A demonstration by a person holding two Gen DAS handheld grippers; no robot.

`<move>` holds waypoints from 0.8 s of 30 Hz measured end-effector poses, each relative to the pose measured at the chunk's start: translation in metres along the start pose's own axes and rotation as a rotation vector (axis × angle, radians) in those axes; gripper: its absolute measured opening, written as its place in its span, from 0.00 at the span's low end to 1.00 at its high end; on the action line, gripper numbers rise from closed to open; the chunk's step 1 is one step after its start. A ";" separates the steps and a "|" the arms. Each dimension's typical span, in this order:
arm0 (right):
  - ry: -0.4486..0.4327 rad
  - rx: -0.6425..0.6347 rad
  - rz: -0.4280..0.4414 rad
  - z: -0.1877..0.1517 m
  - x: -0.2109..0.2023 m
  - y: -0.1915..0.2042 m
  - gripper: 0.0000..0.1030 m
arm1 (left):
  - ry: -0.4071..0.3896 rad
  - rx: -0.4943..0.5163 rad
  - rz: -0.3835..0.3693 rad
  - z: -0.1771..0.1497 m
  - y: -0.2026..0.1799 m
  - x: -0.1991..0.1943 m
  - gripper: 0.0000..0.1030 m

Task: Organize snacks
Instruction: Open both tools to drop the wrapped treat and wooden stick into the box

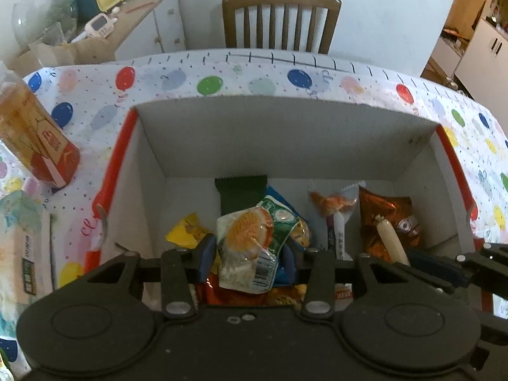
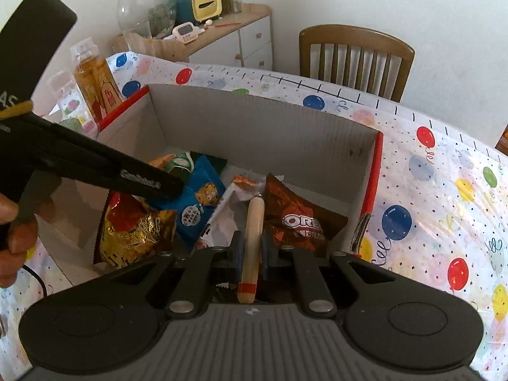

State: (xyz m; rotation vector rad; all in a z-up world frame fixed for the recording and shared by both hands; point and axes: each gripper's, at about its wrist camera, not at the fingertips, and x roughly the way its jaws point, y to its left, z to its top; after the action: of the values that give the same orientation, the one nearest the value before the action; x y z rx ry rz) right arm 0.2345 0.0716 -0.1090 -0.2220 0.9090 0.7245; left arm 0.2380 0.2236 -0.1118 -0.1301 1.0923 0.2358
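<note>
A white cardboard box (image 1: 285, 139) with red edges holds several snack packs. My left gripper (image 1: 249, 247) is shut on a green and white packet with an orange round picture (image 1: 247, 241), held over the box's near side. My right gripper (image 2: 252, 250) is shut on a beige sausage stick (image 2: 254, 238), which hangs above a brown Oreo pack (image 2: 298, 219). The sausage stick (image 1: 392, 238) and the right gripper's fingers (image 1: 435, 266) show at the right in the left wrist view. A blue packet (image 2: 200, 203) and a gold and red bag (image 2: 133, 228) lie in the box.
The box stands on a table with a balloon-print cloth (image 1: 209, 85). An amber drink bottle (image 1: 35, 136) stands left of the box beside a tissue pack (image 1: 19, 238). A wooden chair (image 1: 281, 19) and a cluttered sideboard (image 1: 133, 16) are behind the table. A hand (image 2: 12, 238) holds the left gripper.
</note>
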 end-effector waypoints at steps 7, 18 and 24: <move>0.013 0.008 -0.004 0.001 0.002 0.001 0.11 | 0.003 0.006 0.002 0.001 0.000 0.002 0.41; 0.023 0.055 0.029 0.002 -0.006 -0.004 0.13 | -0.061 0.009 -0.007 -0.004 -0.002 -0.018 0.59; -0.006 0.077 0.039 -0.001 -0.023 -0.007 0.22 | -0.111 0.005 -0.015 -0.010 0.000 -0.039 0.62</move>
State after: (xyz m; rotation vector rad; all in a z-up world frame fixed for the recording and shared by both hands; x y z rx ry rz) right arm 0.2293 0.0551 -0.0924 -0.1344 0.9359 0.7247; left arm 0.2124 0.2168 -0.0814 -0.1195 0.9816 0.2249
